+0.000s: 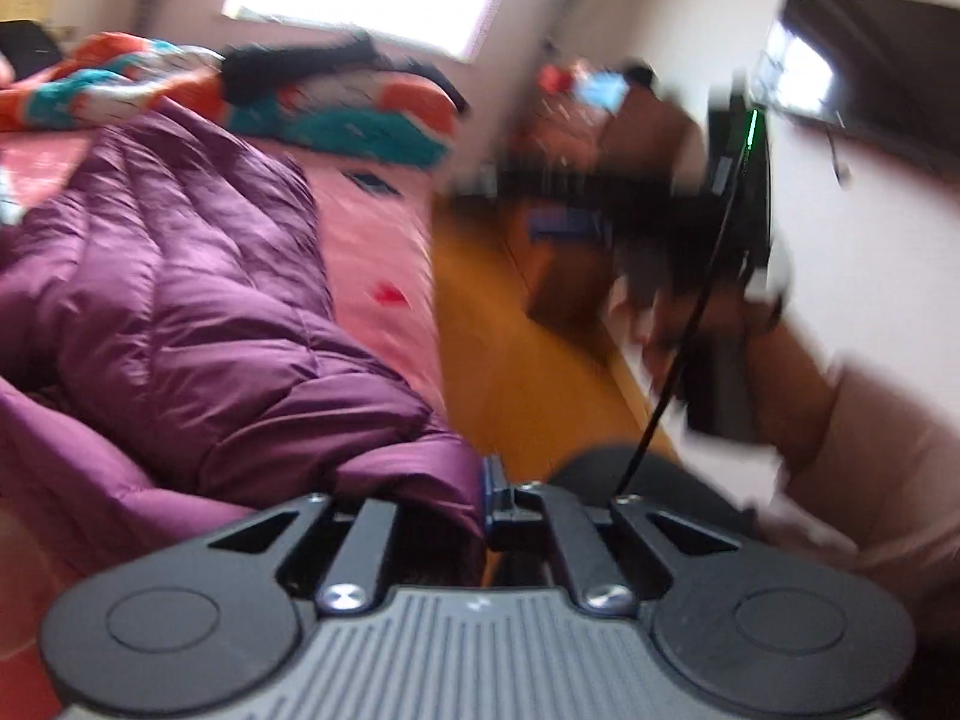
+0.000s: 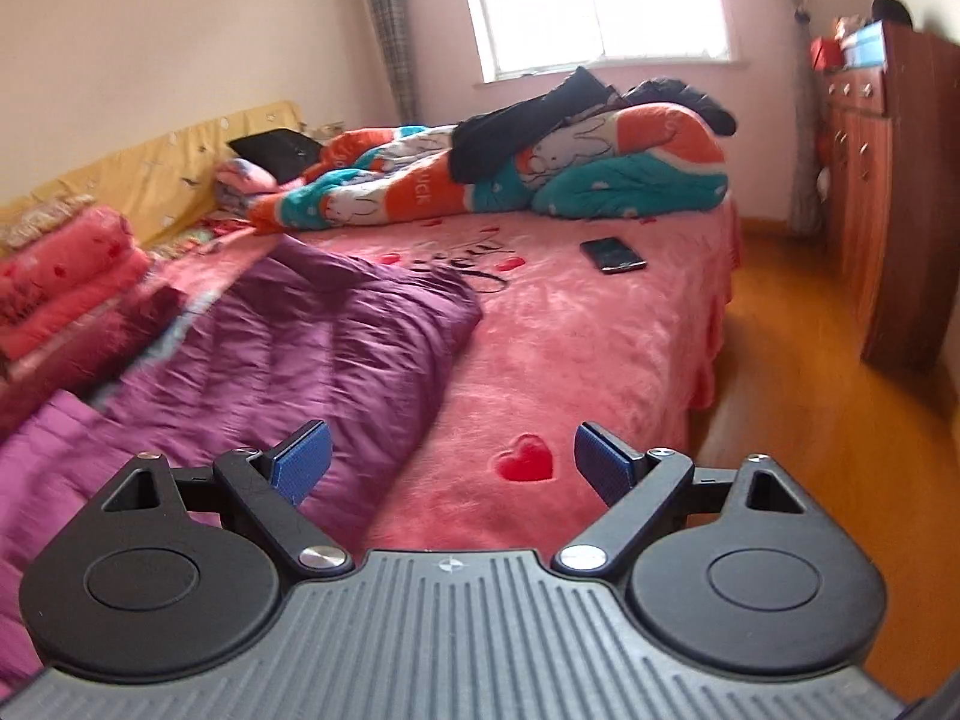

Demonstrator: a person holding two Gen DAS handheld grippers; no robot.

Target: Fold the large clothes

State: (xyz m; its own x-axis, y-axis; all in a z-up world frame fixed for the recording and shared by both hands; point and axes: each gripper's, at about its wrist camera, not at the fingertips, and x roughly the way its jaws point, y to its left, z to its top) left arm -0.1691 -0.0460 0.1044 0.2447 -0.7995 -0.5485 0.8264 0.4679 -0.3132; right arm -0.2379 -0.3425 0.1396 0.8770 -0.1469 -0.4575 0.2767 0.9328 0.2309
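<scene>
Across the pink plush bed [image 2: 600, 324] lies your purple quilted puffer coat [image 2: 288, 336]: light, puffy, slick-shelled and likely to slide. Your left tool [image 1: 489, 501] is pinching its hem corner; your right tool [image 2: 453, 465] hangs spread, empty. Grip seams or edges.

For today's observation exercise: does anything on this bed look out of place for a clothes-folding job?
Yes: a phone lies loose on the pink bedspread, beside the purple coat, where spread fabric could cover it or knock it off.
</scene>
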